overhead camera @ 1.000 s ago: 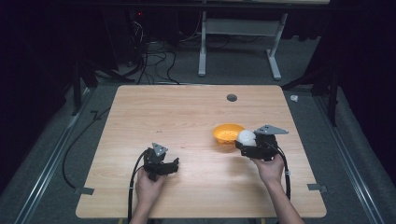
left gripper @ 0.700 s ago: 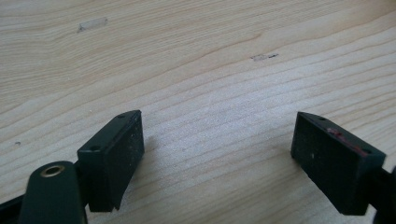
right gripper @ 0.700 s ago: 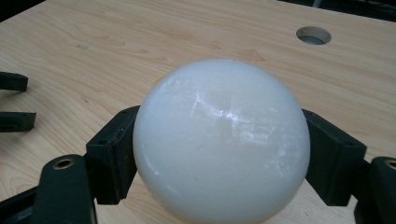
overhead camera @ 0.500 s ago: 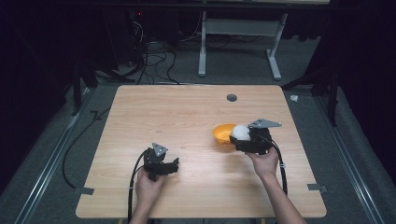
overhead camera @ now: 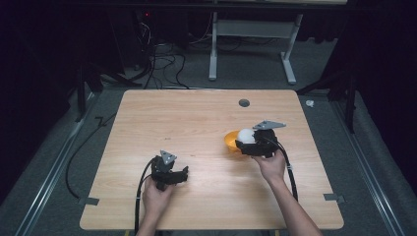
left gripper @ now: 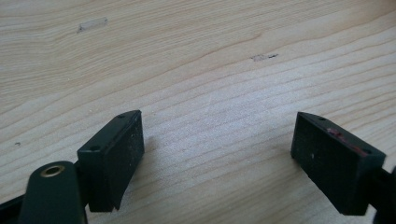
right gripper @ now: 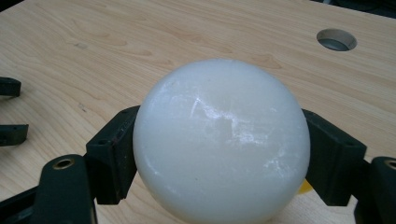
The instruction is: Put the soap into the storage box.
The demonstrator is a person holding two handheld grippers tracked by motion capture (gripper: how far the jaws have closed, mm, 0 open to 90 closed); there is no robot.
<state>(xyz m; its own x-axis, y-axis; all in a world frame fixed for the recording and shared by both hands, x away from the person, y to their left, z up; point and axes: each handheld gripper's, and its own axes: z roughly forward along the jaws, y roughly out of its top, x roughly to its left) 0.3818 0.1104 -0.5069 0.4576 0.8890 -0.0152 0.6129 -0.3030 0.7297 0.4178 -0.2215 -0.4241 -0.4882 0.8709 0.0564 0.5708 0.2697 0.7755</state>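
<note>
1. The right tool point(overhead camera: 248, 140) grips a white ball point(right gripper: 220, 142), its two black jaws pressed against the ball's opposite sides, as the right gripper view shows from close behind.

2. In the high view the white ball point(overhead camera: 246, 136) sits at the tip of that tool, right over the near rim of an orange bowl point(overhead camera: 230, 141) that rests on the wooden surface point(overhead camera: 196, 118). A sliver of the bowl's yellow-orange edge peeks out just below the tool's right-hand jaw in the right gripper view.

3. The left tool point(overhead camera: 182, 173) lies low over the surface, well apart from the bowl and ball, its jaws spread wide with nothing but bare wood grain between them in the left gripper view.

4. The step in hand appears to be the carry: the ball is held clear of the surface and poised at the bowl, not yet set inside it.

5. The next move likely calls for bringing the right tool a little farther forward, so the ball hangs over the bowl's middle, not its rim, then lowering it and parting the jaws gently, since a round, smooth ball could roll out or tip a light bowl if let go off-centre.

6. A round hole point(overhead camera: 244, 103) in the surface lies beyond the right tool, apart from the work.
</note>
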